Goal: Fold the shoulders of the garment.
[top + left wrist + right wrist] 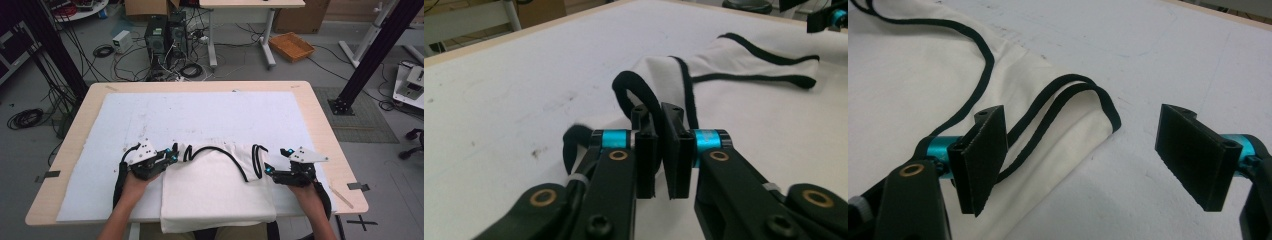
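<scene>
- The garment (215,185), white with black trim, lies flat at the middle of the tabletop's near edge, and its lower hem hangs just over that edge.
- It rests on a white sheet (200,115) that covers most of the tabletop (320,115), leaving a wooden border bare on the far, left and right sides.
- A black trim line (227,157) curves across the garment's upper part, and 2 black-edged loops stand at its 2 upper corners.
- The left gripper (174,153) sits at the garment's upper left corner, toward the tabletop's left side, held in the person's left hand (135,182).
- In the left gripper view, the left gripper (657,150) has its jaws a narrow gap apart, with a black strap loop (636,97) rising just beyond the tips; the pads do not seem to be pressing on it.
- The right gripper (276,161) sits at the garment's upper right corner, held in the person's right hand (305,187).
- In the right gripper view, the right gripper (1088,155) has its jaws spread wide, nothing clamped; the garment's corner with its doubled black strap (1068,100) lies between and beyond them, untouched by the pads.
- Both grey plates on top of the grippers show from above, and a black cable runs back along each forearm.
- Beyond the tabletop's far edge the floor holds cables, computer cases (165,35) and a wicker tray (291,46).
</scene>
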A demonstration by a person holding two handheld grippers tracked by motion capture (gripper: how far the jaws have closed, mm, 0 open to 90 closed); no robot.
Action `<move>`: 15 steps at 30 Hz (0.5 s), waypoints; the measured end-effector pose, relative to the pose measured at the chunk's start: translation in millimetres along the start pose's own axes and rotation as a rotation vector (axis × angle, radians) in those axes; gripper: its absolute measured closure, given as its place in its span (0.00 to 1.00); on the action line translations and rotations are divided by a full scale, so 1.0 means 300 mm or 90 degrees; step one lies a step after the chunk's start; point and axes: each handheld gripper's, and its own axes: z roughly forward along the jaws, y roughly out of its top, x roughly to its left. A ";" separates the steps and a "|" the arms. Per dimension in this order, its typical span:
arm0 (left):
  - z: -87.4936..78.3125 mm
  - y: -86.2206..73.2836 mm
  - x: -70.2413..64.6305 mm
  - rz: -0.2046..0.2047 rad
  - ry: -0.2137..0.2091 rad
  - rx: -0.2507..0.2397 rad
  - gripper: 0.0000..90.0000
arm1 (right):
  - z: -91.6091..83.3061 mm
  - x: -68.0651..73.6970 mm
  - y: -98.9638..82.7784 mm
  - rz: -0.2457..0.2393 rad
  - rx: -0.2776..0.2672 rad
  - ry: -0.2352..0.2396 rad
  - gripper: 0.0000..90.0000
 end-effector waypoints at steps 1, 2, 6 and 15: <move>-0.014 -0.004 0.004 -0.038 0.005 0.012 0.69 | -0.001 0.000 -0.001 -0.001 0.000 0.001 0.23; -0.022 -0.006 0.005 -0.054 0.008 0.012 0.48 | -0.001 0.001 -0.002 -0.002 0.000 -0.001 0.23; -0.068 -0.006 -0.002 -0.053 0.014 -0.012 0.45 | -0.001 0.005 -0.001 -0.003 0.001 -0.001 0.23; -0.069 -0.020 -0.081 0.017 -0.022 0.091 0.47 | 0.001 0.046 0.013 -0.057 0.003 0.024 0.34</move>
